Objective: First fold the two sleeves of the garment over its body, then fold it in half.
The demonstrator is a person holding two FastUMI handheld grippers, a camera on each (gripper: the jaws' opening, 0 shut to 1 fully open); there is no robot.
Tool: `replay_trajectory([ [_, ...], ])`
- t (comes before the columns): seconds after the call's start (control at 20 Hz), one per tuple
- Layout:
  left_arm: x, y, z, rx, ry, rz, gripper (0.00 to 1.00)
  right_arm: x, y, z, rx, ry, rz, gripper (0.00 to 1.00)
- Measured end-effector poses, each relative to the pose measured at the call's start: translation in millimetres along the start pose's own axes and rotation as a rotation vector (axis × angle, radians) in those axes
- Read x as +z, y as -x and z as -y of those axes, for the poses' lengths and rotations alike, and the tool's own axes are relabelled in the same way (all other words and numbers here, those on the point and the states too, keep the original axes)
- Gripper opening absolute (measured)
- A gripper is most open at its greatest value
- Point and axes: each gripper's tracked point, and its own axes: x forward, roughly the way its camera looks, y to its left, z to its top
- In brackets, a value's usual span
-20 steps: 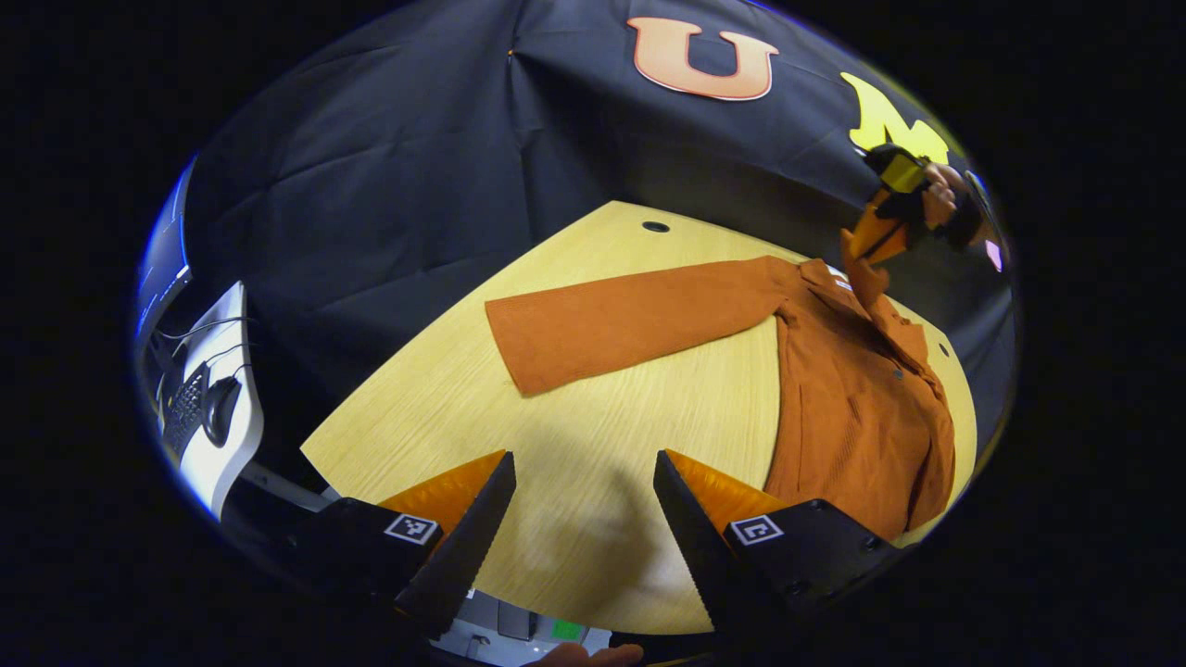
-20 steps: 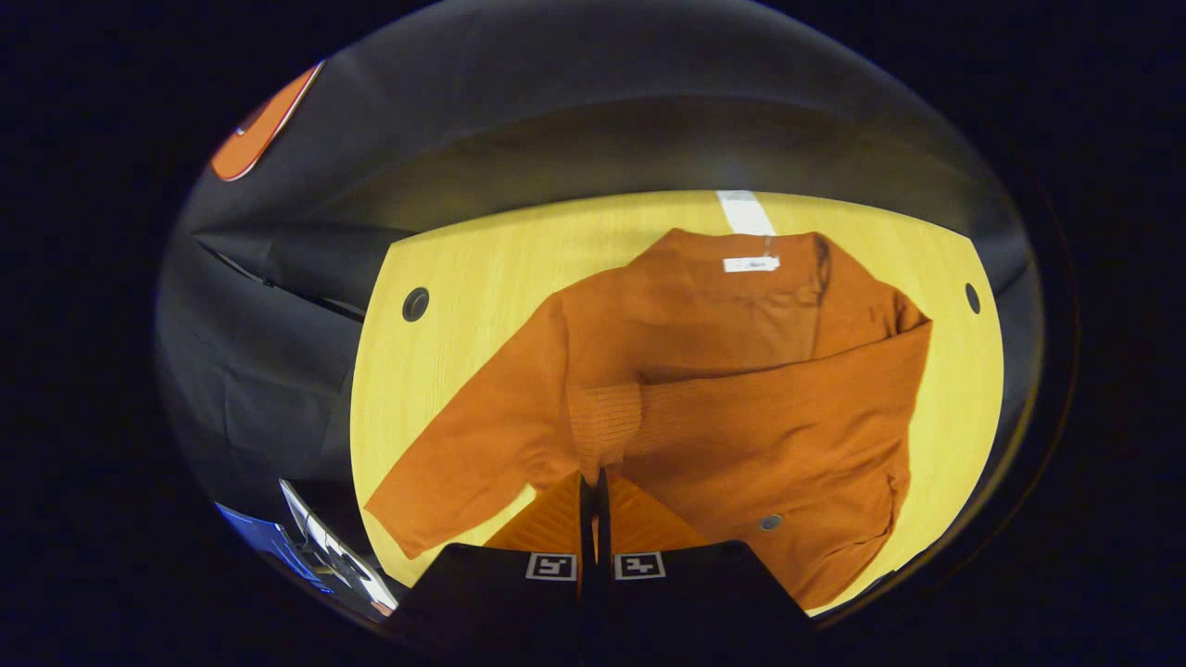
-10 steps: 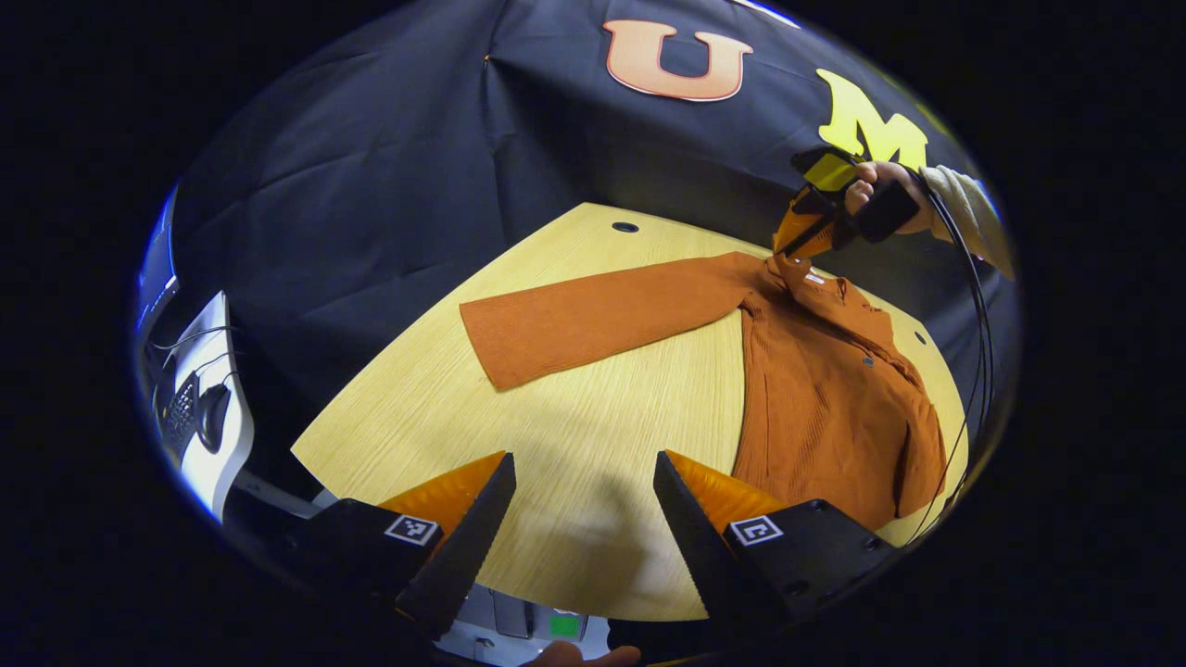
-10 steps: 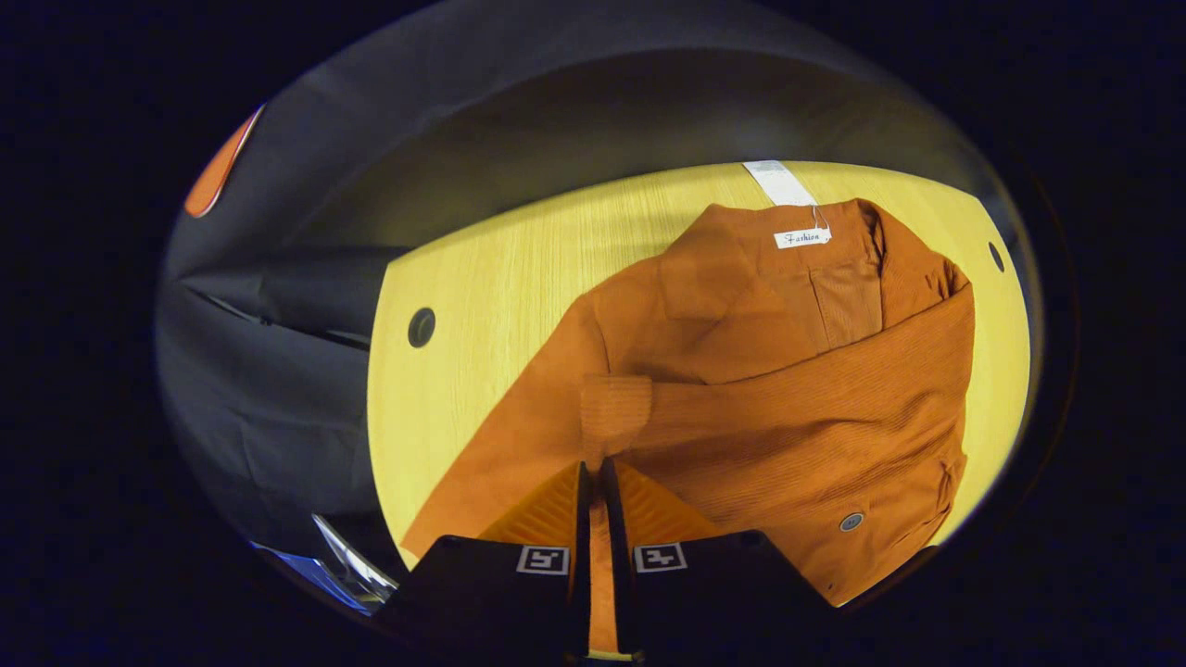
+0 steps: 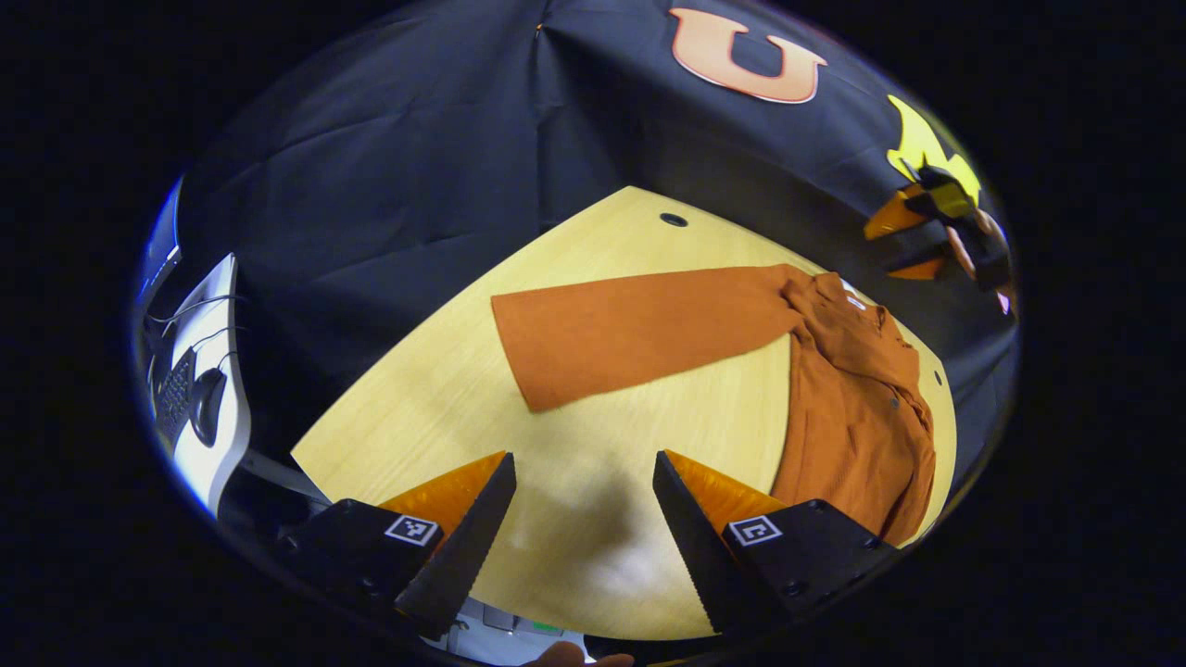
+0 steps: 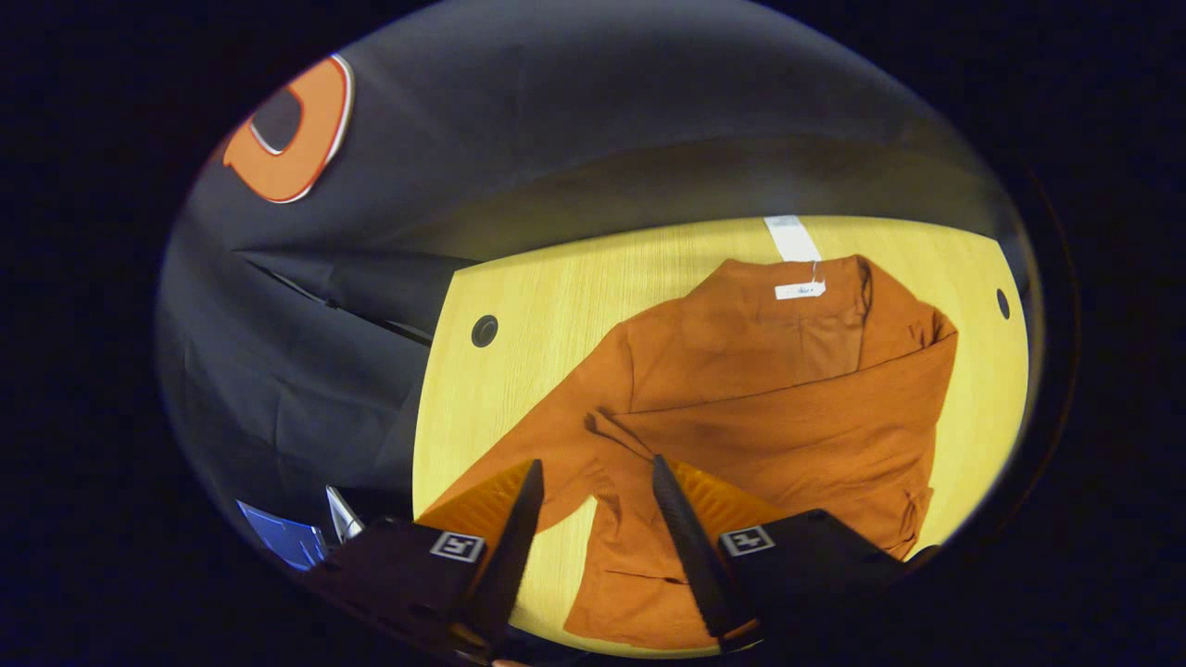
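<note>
Your right gripper point(image 6: 591, 519) has just let go, jaws wide; one sleeve point(image 6: 788, 408) lies across the body. Your left gripper point(image 5: 582, 519), also wide, takes the outstretched sleeve point(image 5: 639, 329) at frame centre next.

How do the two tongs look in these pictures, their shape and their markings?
Left tongs: two wedge-shaped fingers with toothed inner edges, on black blocks, each with a small square black-and-white marker. Right tongs: the same build, with the same kind of marker on each block. In the left gripper view, the right tongs show far off as a black body with a yellow part.
</note>
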Motion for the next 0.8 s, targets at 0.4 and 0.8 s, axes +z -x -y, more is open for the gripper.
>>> replay_trajectory([
  [0.4,44,-48,-18,0.033,0.201,-0.158,0.97,-49,102,39,0.081,0.059,0.011,0.99],
  [0.8,41,-80,-46,0.138,0.289,-0.426,0.94,-122,185,167,-0.098,0.19,0.177,0.98],
])
